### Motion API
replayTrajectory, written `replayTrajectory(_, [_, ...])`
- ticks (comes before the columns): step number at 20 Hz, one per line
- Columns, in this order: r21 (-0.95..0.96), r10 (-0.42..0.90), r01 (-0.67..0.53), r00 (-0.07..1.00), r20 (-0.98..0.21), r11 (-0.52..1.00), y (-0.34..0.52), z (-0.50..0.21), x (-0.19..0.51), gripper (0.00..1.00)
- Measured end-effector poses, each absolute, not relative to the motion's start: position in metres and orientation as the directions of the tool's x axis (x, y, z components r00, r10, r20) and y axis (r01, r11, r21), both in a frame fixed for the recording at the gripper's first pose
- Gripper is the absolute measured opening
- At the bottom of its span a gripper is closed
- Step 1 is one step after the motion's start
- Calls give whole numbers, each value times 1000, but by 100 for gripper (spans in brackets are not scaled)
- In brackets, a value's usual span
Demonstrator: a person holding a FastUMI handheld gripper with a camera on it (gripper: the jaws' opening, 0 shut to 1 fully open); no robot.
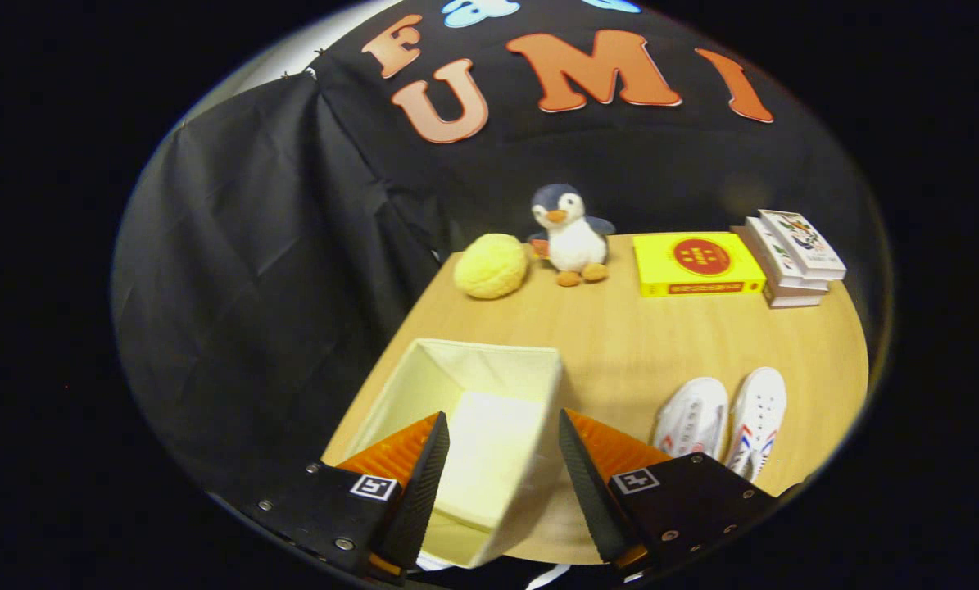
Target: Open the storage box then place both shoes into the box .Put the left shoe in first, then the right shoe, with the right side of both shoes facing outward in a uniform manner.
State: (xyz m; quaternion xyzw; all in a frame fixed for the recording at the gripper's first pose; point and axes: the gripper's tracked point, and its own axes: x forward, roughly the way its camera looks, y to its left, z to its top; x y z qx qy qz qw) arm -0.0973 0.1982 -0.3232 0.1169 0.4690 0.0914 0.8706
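Tool fingers spread above open storage box; shoes beside.

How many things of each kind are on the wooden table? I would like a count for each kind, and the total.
Storage box, open, below the open hand-held gripper: 1
White shoes, side by side: 2
Plush penguin: 1
Yellow fluffy ball: 1
Yellow box: 1
Stacked books: 3
Total: 9
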Motion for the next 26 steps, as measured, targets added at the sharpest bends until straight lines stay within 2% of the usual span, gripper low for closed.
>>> replayTrajectory(6, [86, 71, 11, 463, -884, 996, 96, -374, -154, 80])
replayTrajectory(9, [34, 27, 9, 419, -908, 999, 69, -400, -169, 80])
replayTrajectory(15, [-26, -21, -7, 371, -929, 1000, 43, -447, -178, 73])
replayTrajectory(17, [-67, -48, -35, 397, -917, 997, 37, -455, -169, 67])
replayTrajectory(22, [-95, -60, -64, 414, -908, 993, 33, -478, -151, 42])
replayTrajectory(24, [-101, -57, -77, 441, -896, 992, 33, -484, -139, 36])
replayTrajectory(26, [-145, -104, -65, 426, -899, 987, 24, -491, -139, 31])
